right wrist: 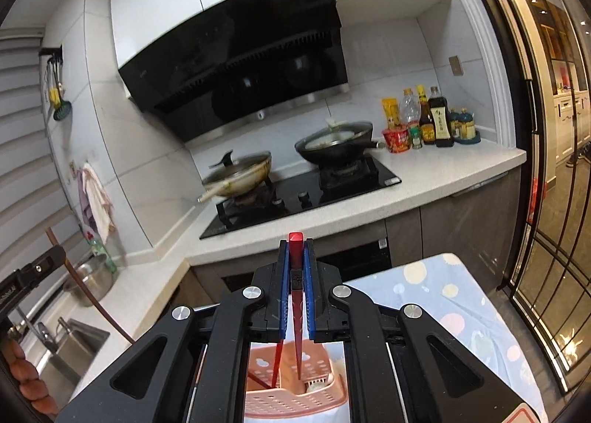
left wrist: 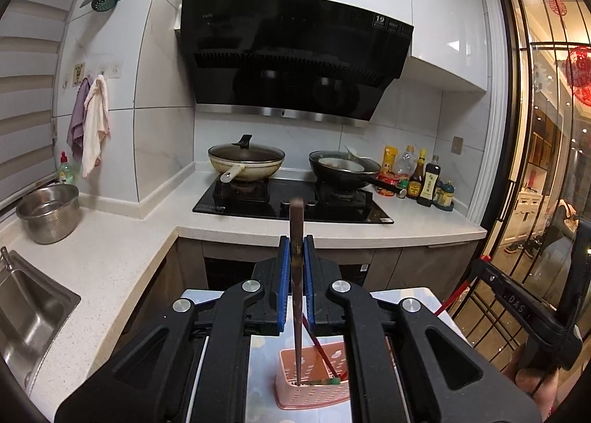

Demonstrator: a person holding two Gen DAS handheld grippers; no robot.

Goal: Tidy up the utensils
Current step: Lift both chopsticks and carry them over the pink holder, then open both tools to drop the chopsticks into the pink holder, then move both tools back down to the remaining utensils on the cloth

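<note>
A kitchen fills the background, with a white counter, a black stove and two pans at the centre of both frames. At the lower centre of the left view, the left gripper is clenched on a dark brown chopstick. Its long axis is almost vertical; the square top rises above the blue pads and the thin tip reaches down into the pink basket just below. In the right view, the right gripper grasps a red chopstick in the same way: upright, flat red end on top, point down inside the pink basket, beside another red chopstick. The basket stands on a pale blue dotted cloth.
</note>
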